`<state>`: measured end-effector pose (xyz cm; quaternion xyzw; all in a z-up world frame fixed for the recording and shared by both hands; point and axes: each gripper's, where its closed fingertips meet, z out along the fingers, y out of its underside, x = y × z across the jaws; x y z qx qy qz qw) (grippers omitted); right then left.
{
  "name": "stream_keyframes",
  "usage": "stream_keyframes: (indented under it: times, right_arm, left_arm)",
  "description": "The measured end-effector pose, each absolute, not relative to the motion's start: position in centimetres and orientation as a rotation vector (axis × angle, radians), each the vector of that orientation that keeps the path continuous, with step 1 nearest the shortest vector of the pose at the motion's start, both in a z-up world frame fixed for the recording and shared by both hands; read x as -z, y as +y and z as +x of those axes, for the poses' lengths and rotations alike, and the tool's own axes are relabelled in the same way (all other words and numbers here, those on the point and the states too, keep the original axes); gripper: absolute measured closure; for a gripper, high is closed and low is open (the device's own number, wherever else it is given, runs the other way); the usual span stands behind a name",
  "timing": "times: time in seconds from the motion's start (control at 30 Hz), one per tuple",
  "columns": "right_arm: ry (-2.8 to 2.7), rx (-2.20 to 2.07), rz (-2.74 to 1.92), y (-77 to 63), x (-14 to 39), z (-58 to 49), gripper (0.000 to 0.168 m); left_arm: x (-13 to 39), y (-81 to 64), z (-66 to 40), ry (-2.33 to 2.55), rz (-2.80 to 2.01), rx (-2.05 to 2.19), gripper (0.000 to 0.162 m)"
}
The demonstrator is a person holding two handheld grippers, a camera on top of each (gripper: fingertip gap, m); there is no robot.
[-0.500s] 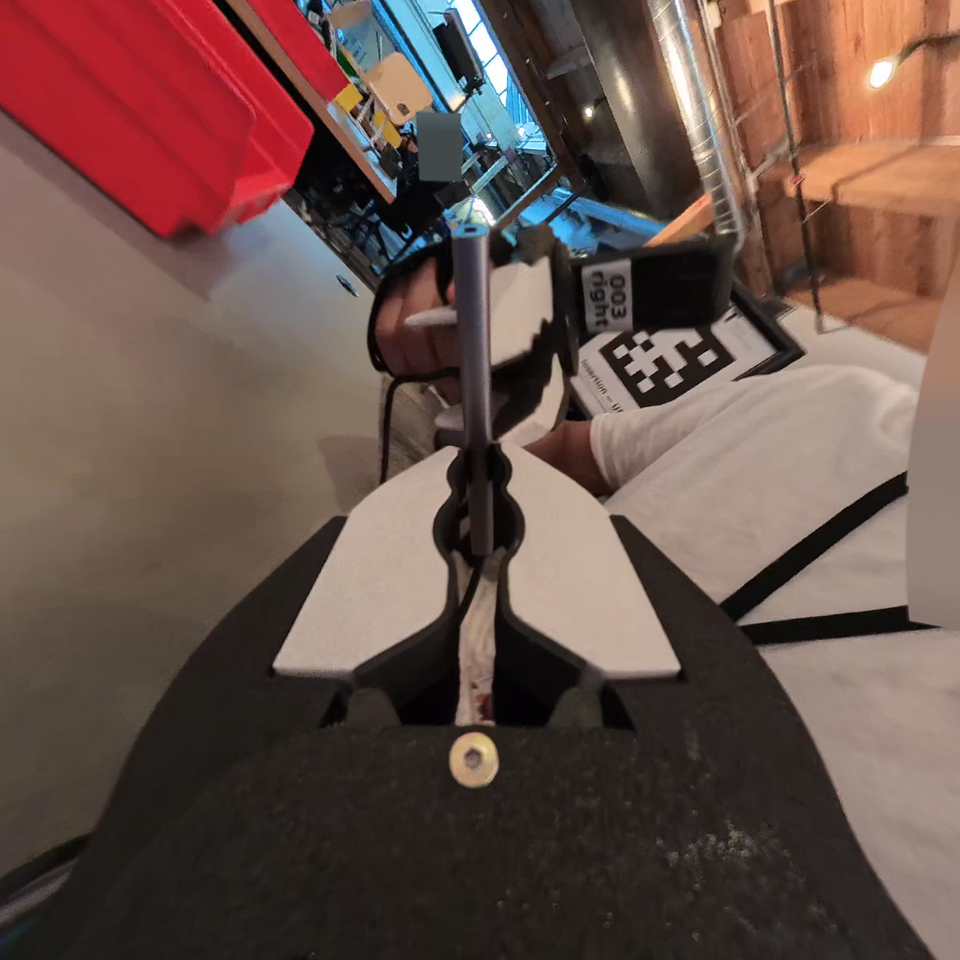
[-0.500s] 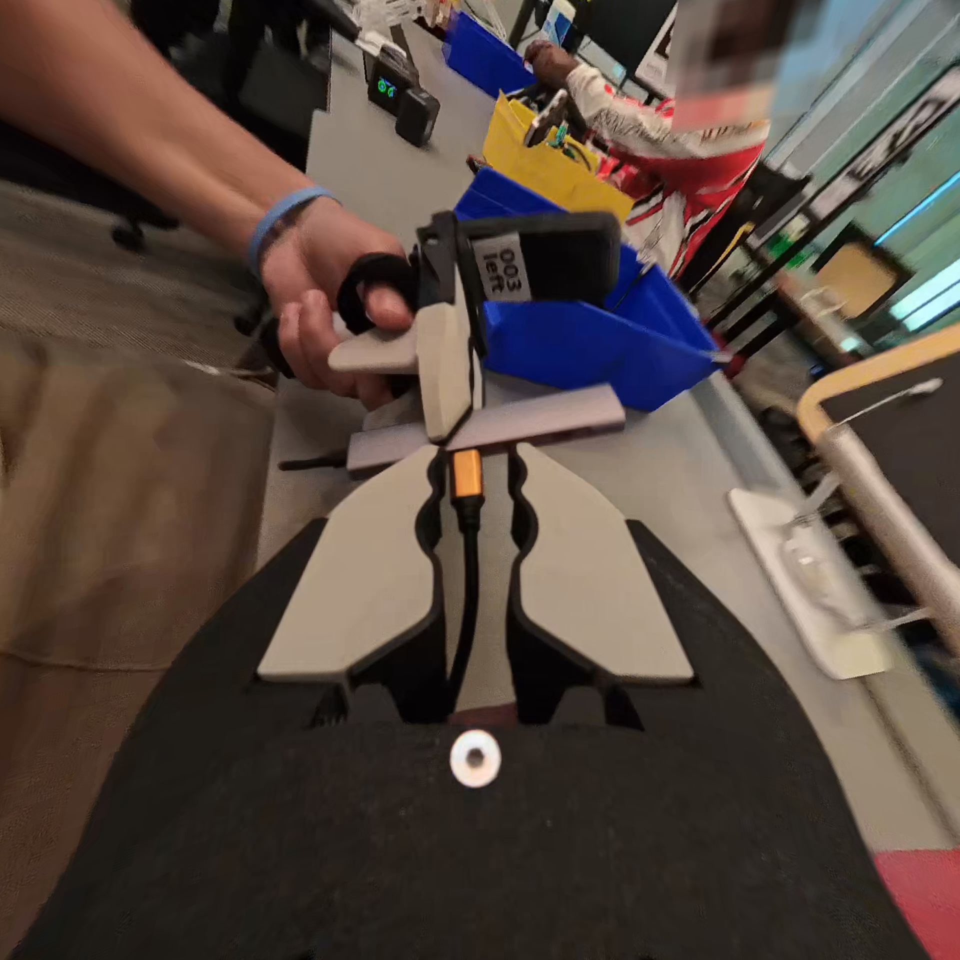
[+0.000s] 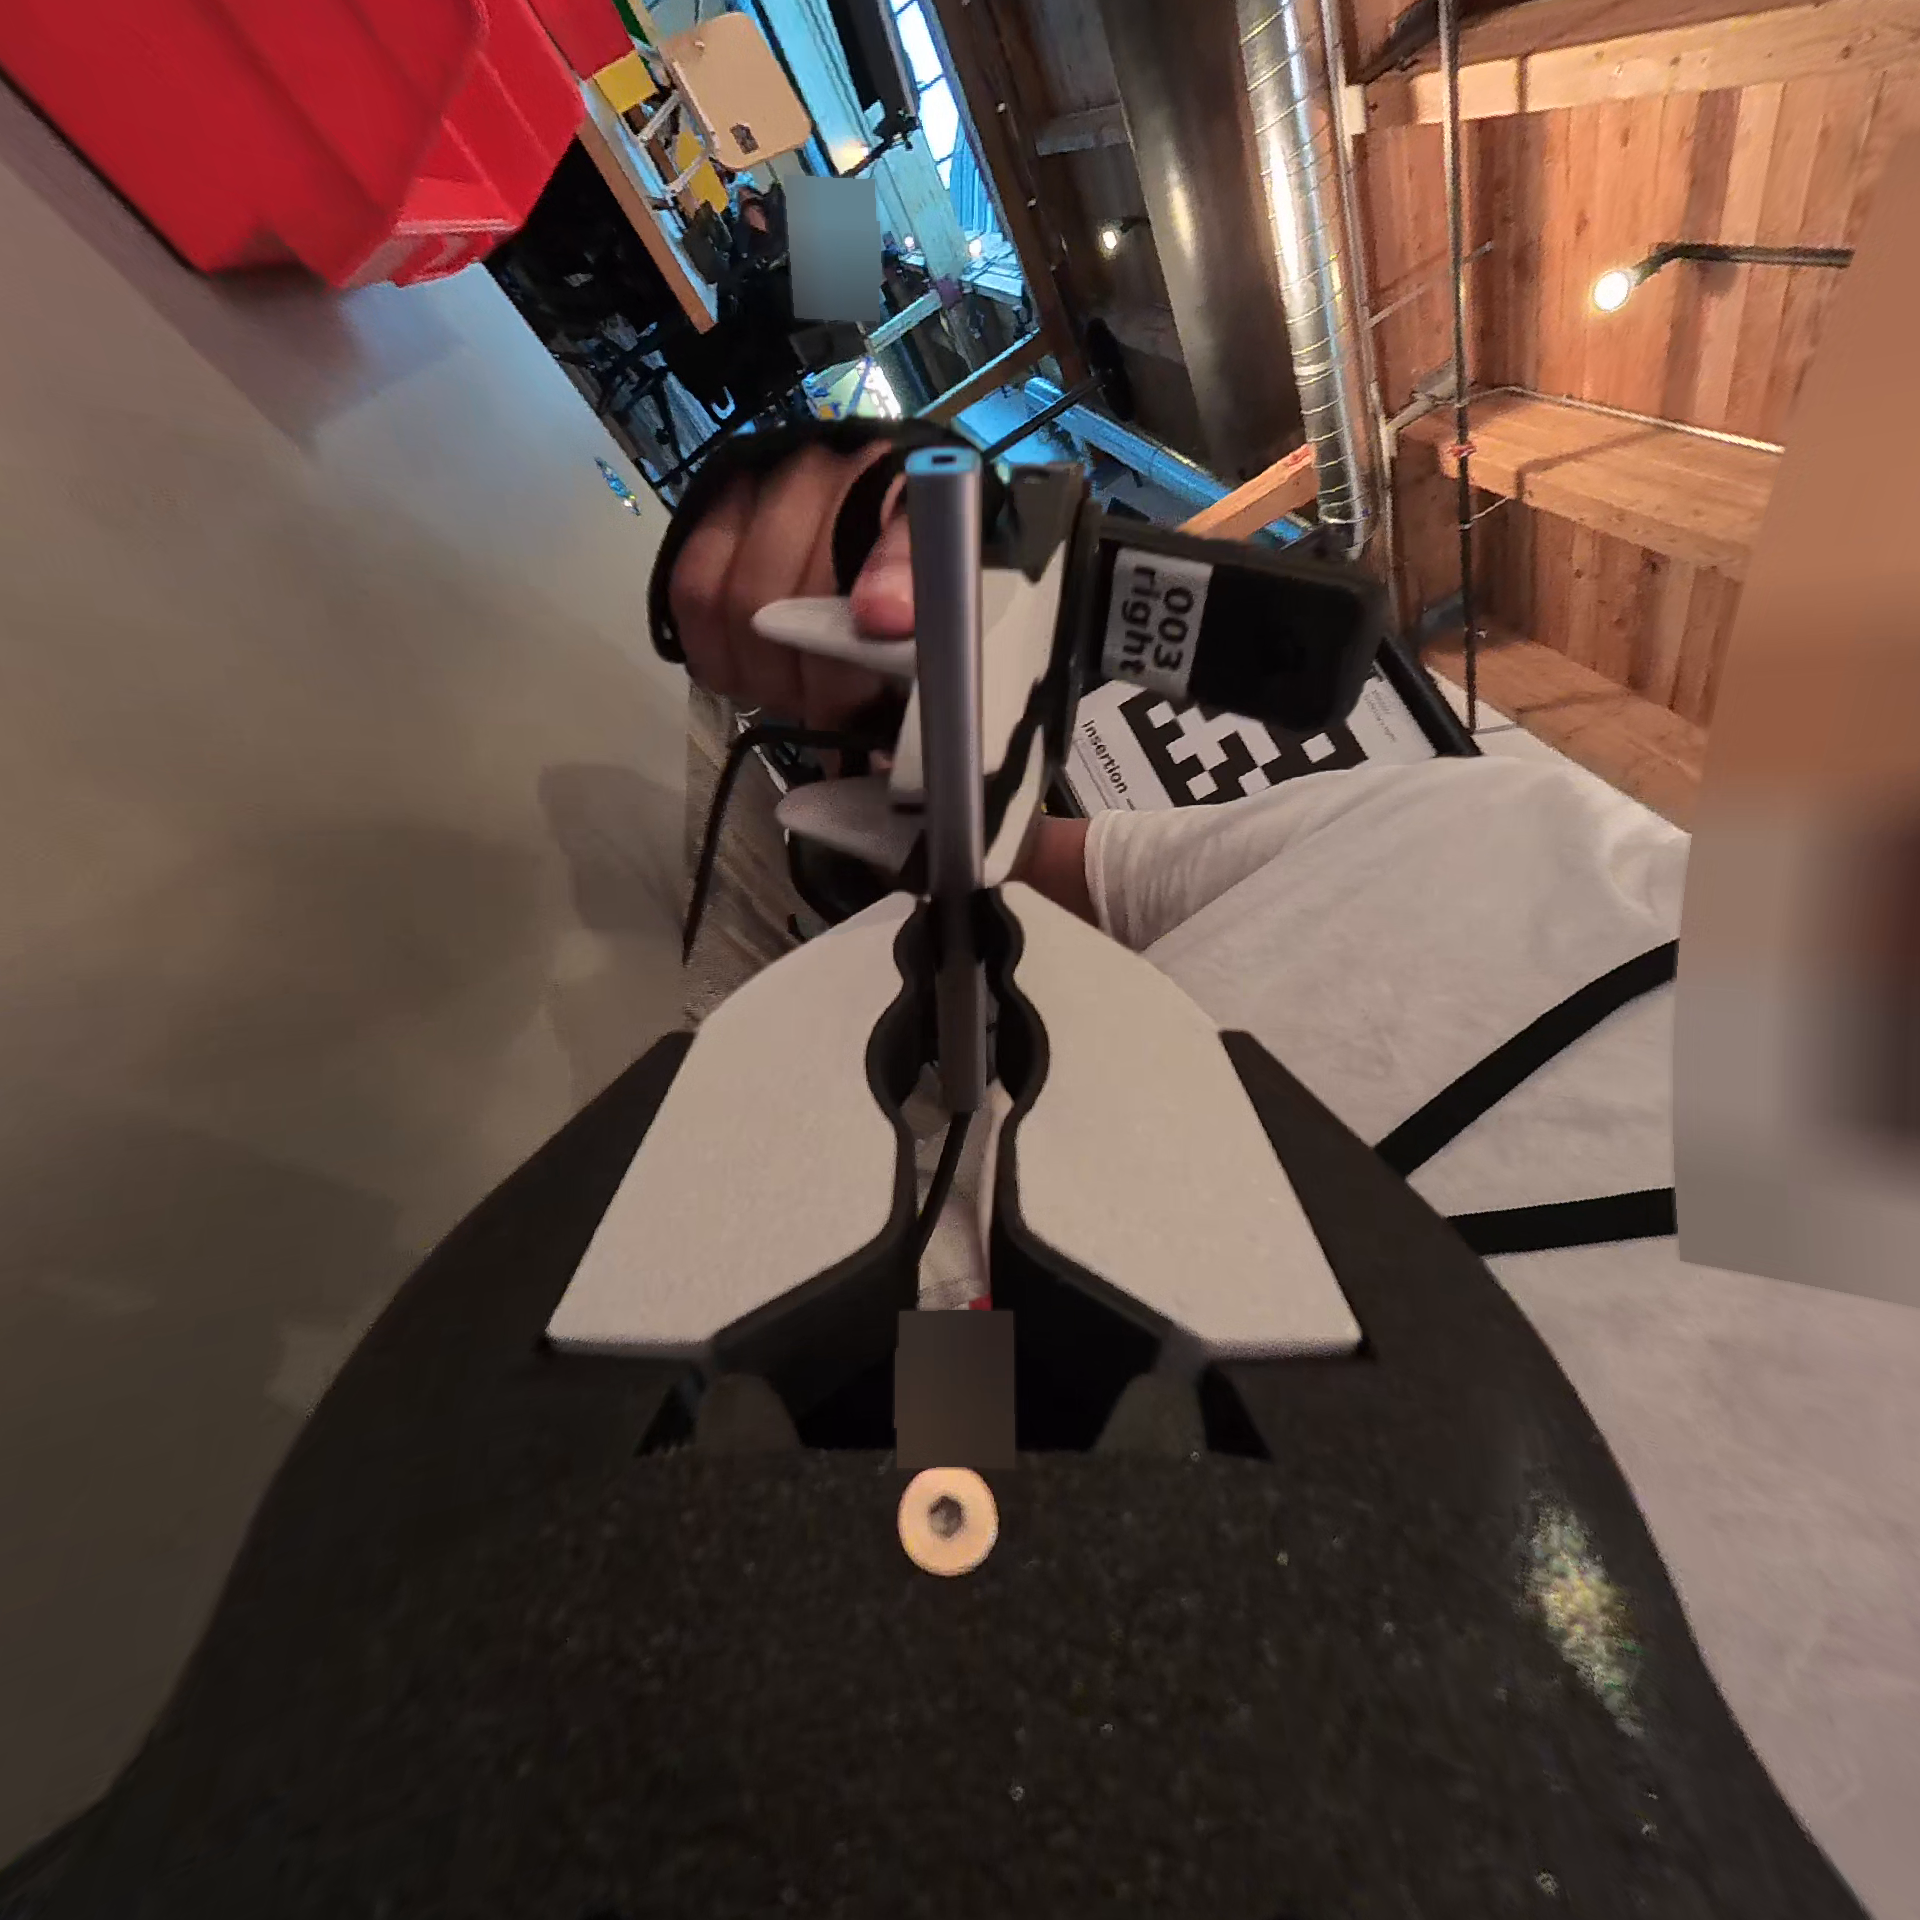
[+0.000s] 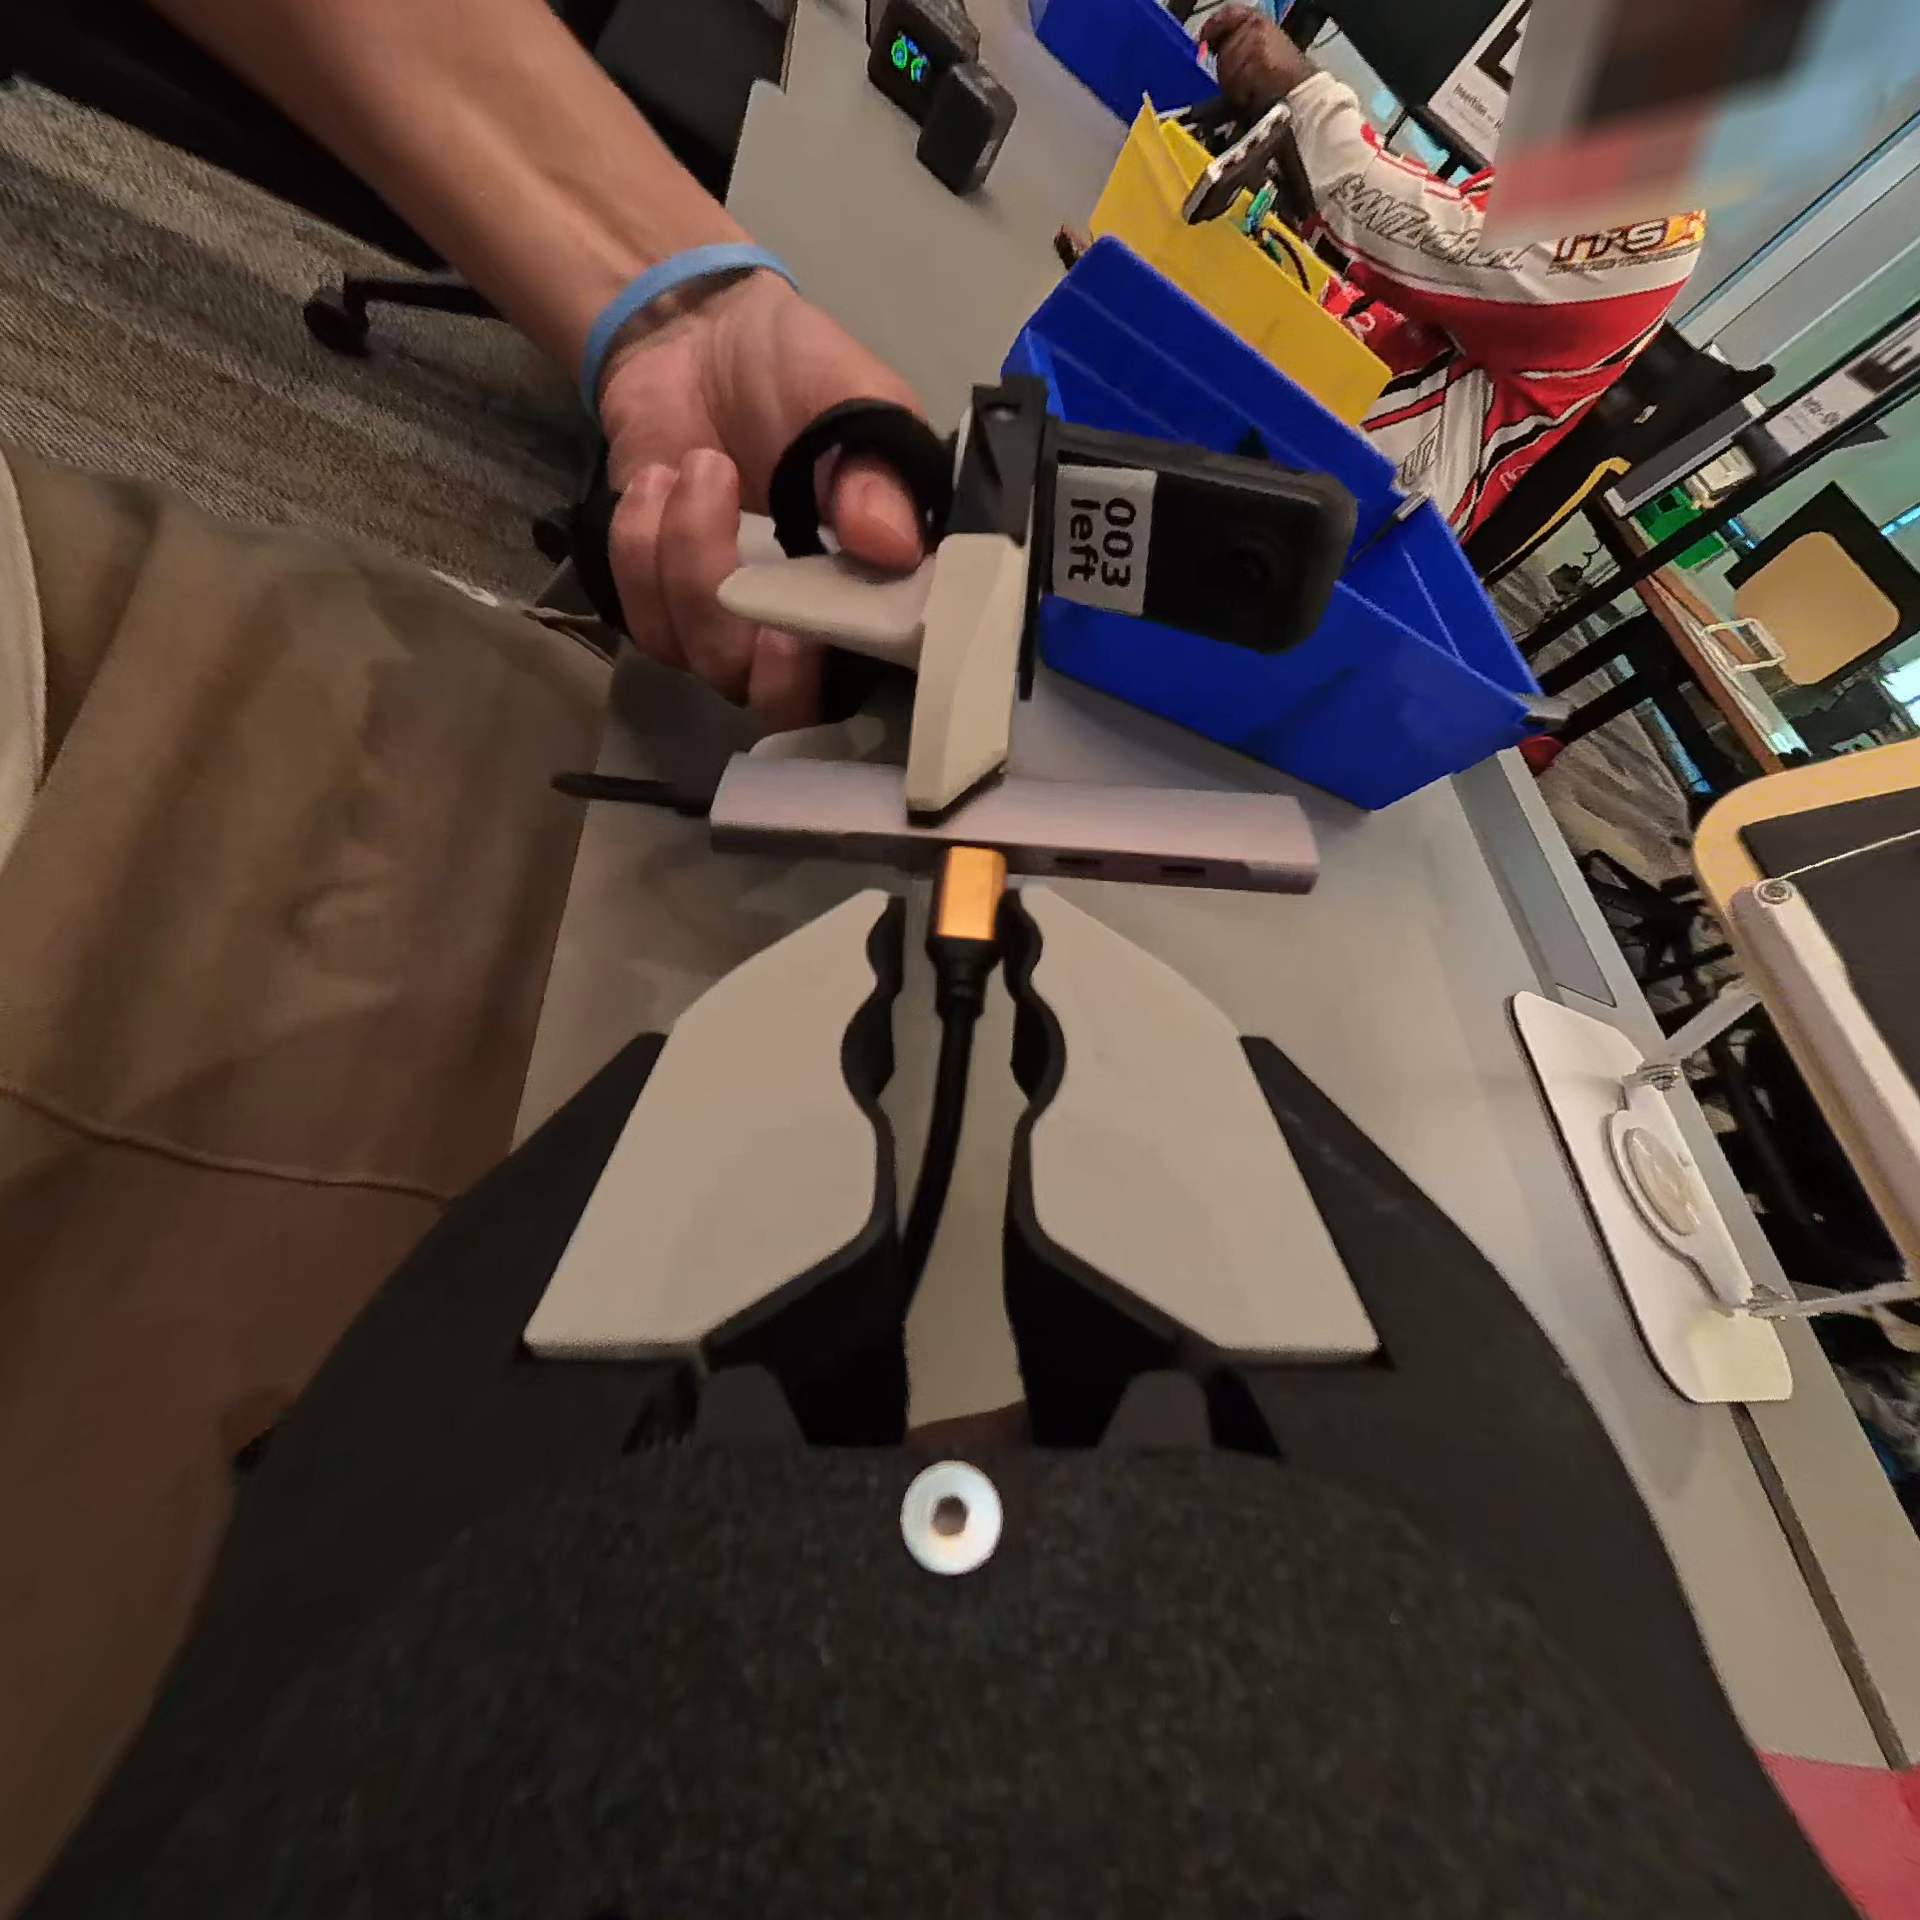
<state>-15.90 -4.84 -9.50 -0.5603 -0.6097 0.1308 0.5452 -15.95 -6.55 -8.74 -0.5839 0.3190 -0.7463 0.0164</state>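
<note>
Grey aluminium is being clamped edge-on between the fingers of the left gripper (image 3: 951, 914): a slim hub (image 3: 948, 727) is being gripped near its cable end, its length running straight ahead of the fingertips, and a thin black lead (image 3: 940, 1174) is trailing back between the fingers. Just beyond it, the right gripper (image 3: 966, 790) is being held by a hand (image 3: 769, 592), and a white sticker bearing printed characters is carried on its black camera block. Farther off to the right, a framed sheet with a black-and-white square code (image 3: 1236, 743) is being partly hidden by that camera block, while red bins (image 3: 260, 125) are seen far to the upper left on the pale table (image 3: 260, 727).

An orange metal plug (image 4: 968, 894) is being pinched between the right gripper's (image 4: 961, 914) fingertips, its black cable (image 4: 940, 1122) being led back through the gap. The plug's tip is being held against the hub's (image 4: 1143, 836) long side, where small ports are visible; whether it is seated cannot be told. Directly ahead, the left gripper (image 4: 951, 800) is closed on the hub from above, a similar lettered sticker being shown on its camera. Behind it a blue bin (image 4: 1299, 665) and then a yellow bin (image 4: 1226, 270) are standing on the grey table (image 4: 1351, 1091); a white stand (image 4: 1652, 1226) is lying to the right.
</note>
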Motion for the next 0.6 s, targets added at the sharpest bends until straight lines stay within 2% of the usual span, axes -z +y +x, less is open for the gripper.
stream_keyframes:
  times: [0.07,0.6]
  right_arm:
    - [-1.443,-0.272,-1.298,-4.8,9.5,-15.9,0.156]
    - [-1.382,-0.366,-1.291,-4.6,9.0,-15.9,0.156]
  left_arm:
    - [8.9,-6.8,-15.8,1.018,-1.817,2.319,0.153]
    - [8.6,-5.8,-16.5,1.018,-1.798,2.315,0.153]
